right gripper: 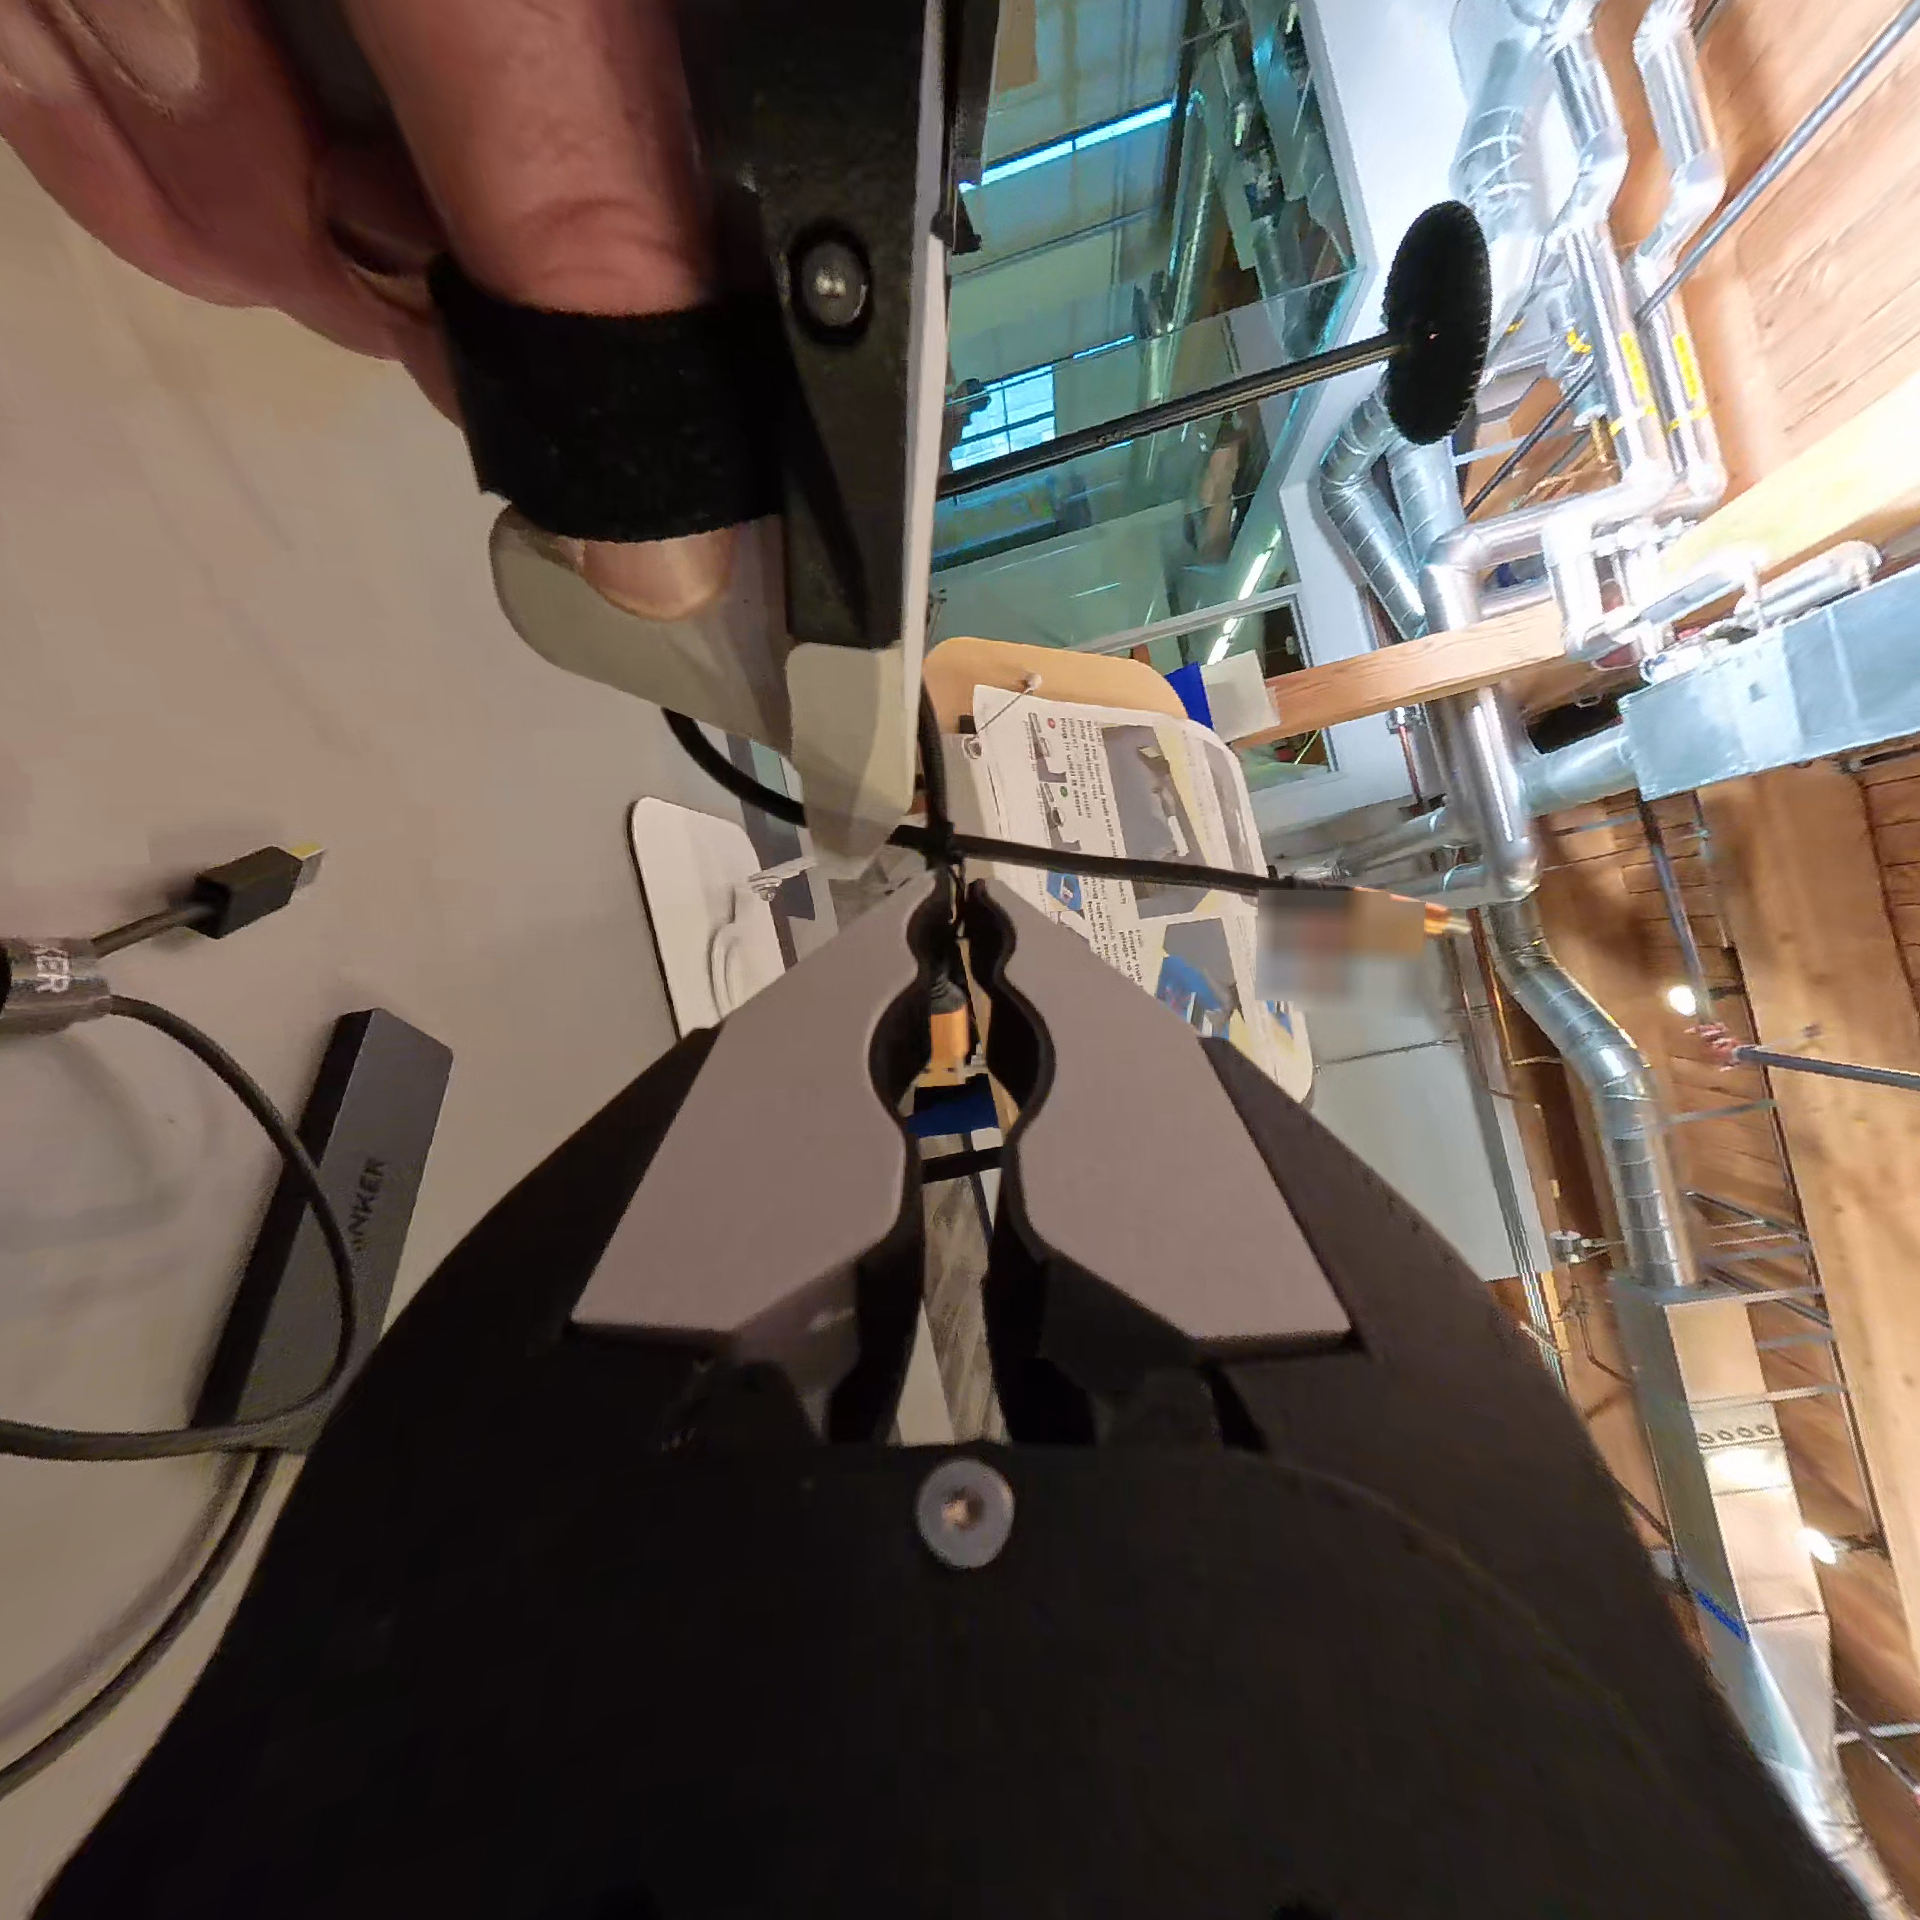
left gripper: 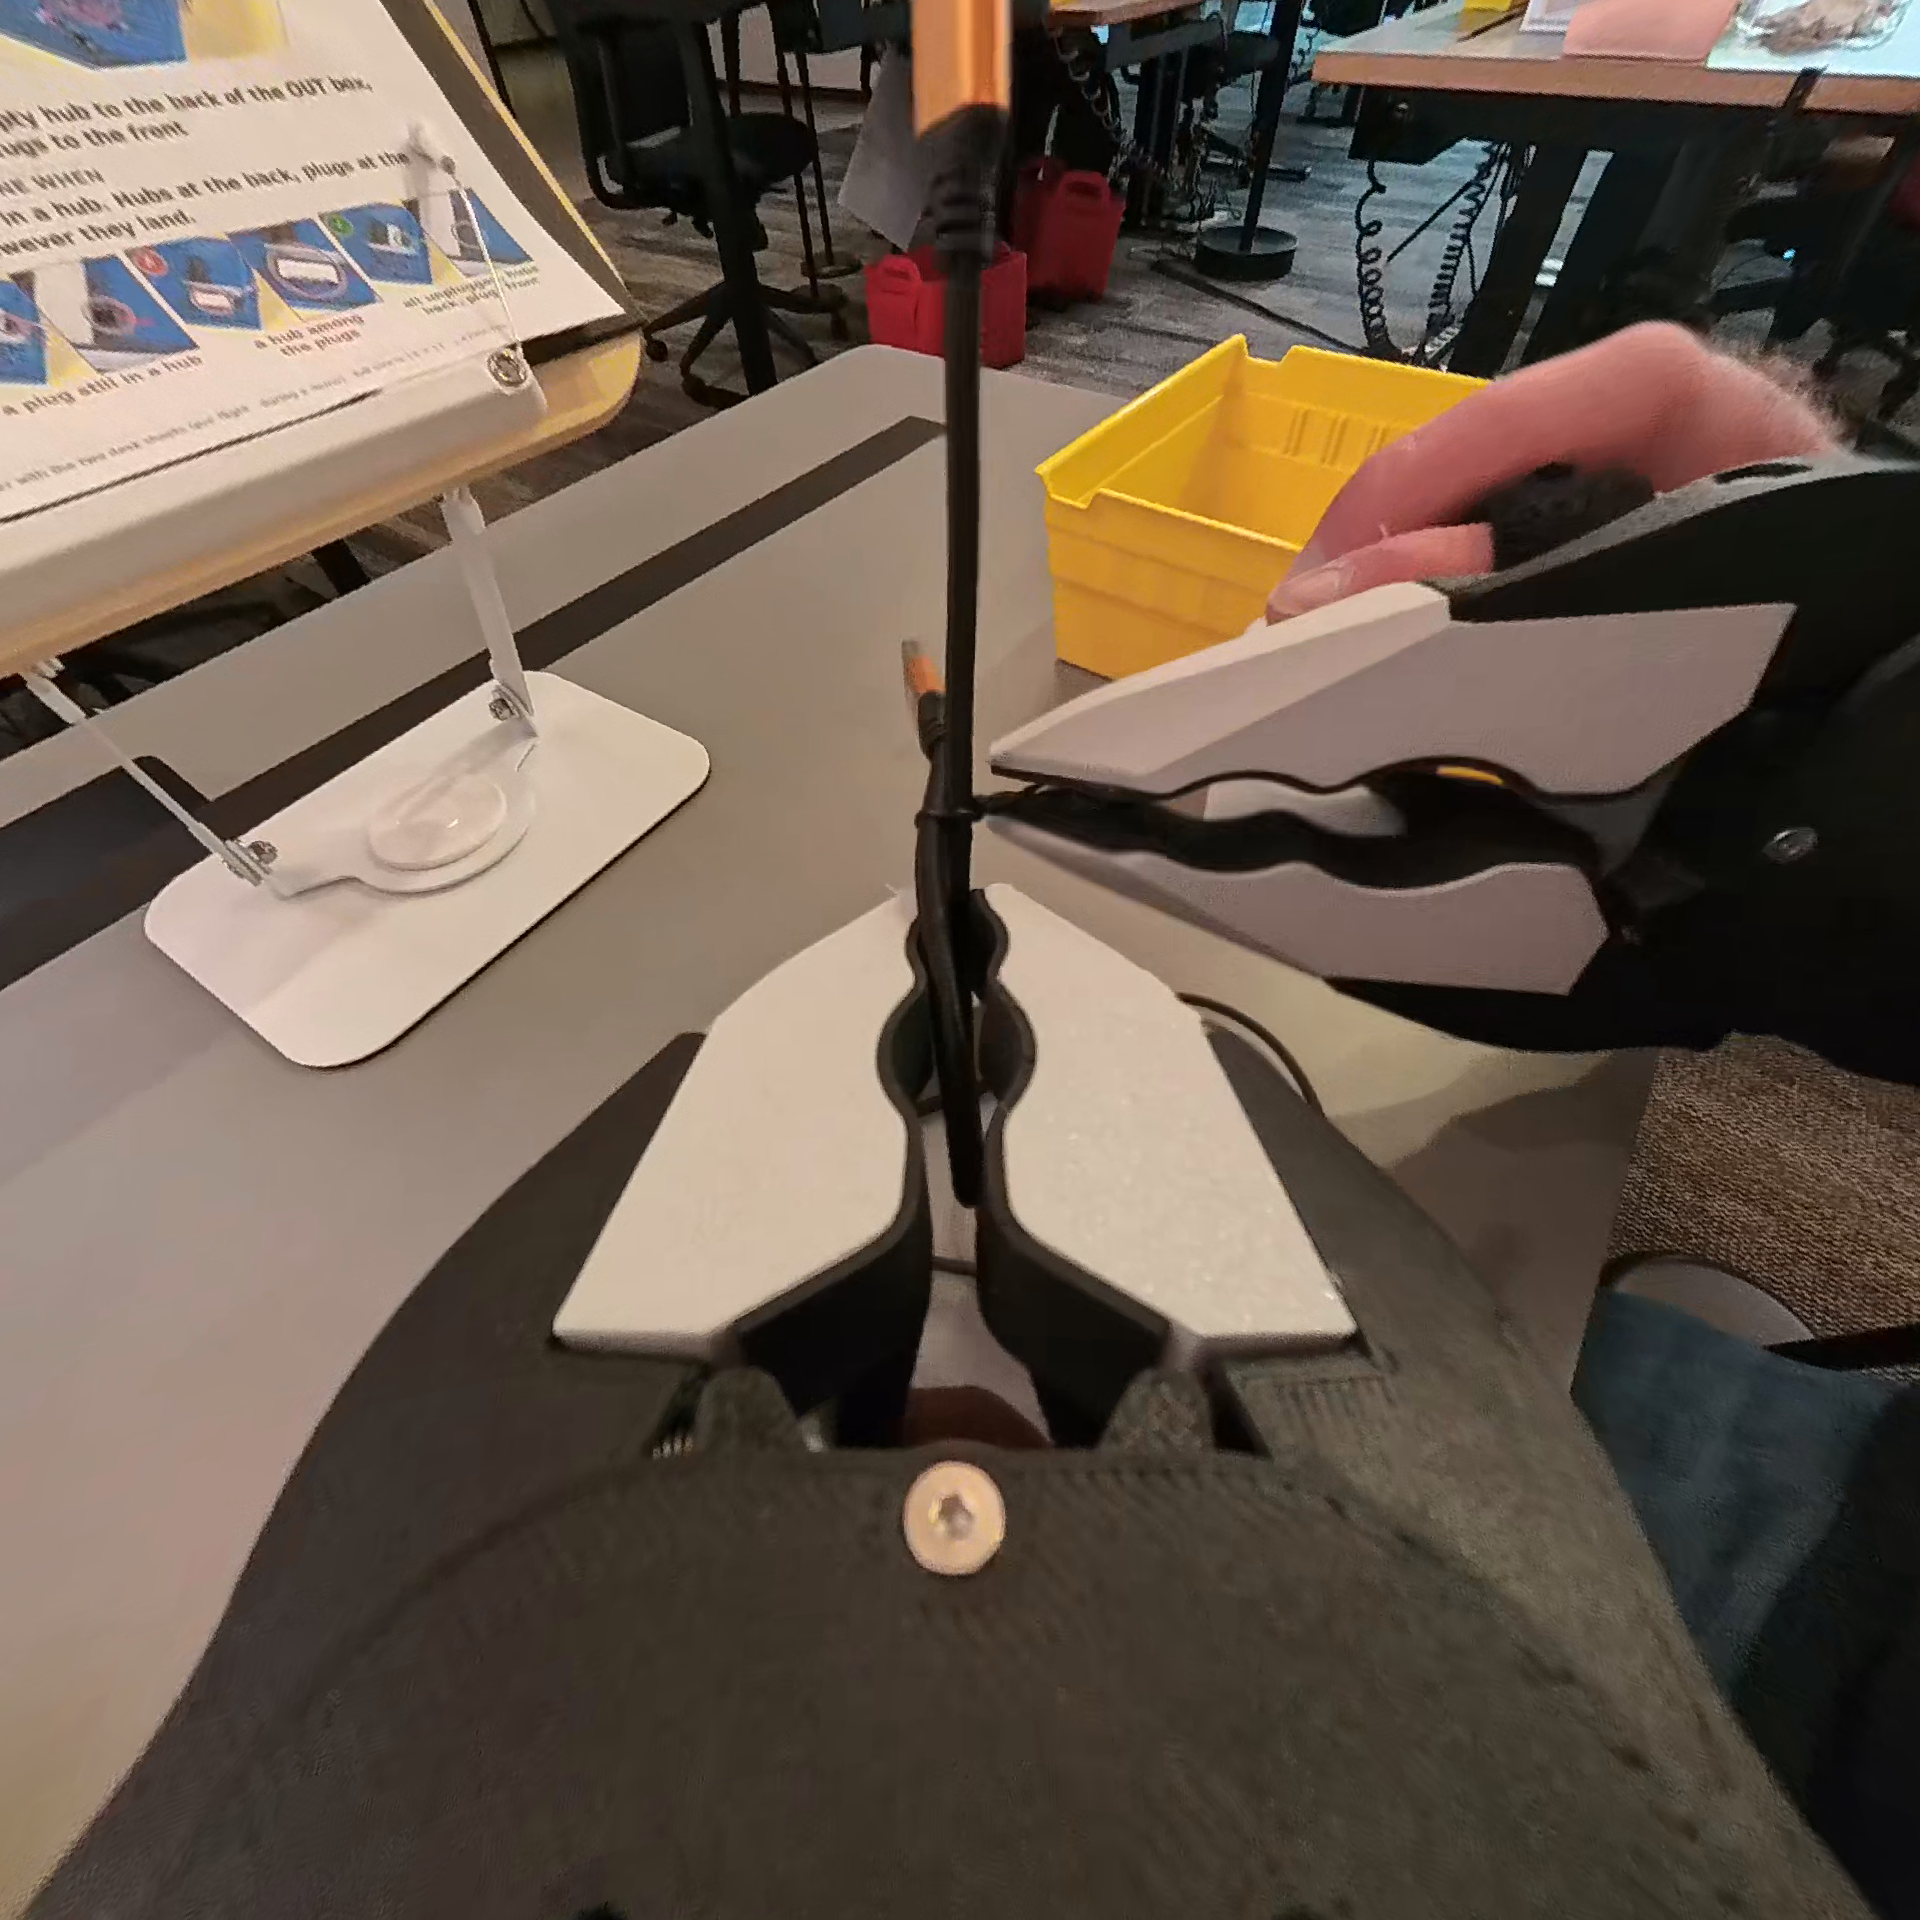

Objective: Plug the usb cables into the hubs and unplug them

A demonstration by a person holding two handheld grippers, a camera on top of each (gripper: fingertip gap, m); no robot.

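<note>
My left gripper (left gripper: pixel 951 904) is shut on a black USB cable (left gripper: pixel 961 520), folded double and bound by a thin black tie (left gripper: pixel 945 816). The cable rises to an orange plug (left gripper: pixel 961 62); a second orange plug (left gripper: pixel 920 681) sticks out behind it. My right gripper (left gripper: pixel 992 800) comes in from the right, its tips shut on the tie's loose end. In the right wrist view my right gripper (right gripper: pixel 956 894) pinches the tie just below the left gripper (right gripper: pixel 873 821). The cable (right gripper: pixel 1122 878) runs right to the orange plug (right gripper: pixel 1434 920). A grey hub (right gripper: pixel 332 1205) lies on the table at the left.
A yellow bin (left gripper: pixel 1226 499) stands at the table's far right. An instruction sheet on a stand (left gripper: pixel 260 239) with a white base (left gripper: pixel 416 862) is at the left. A grey cable with a black plug (right gripper: pixel 260 883) lies by the hub. My two grippers' fingertips are within a few centimetres of each other.
</note>
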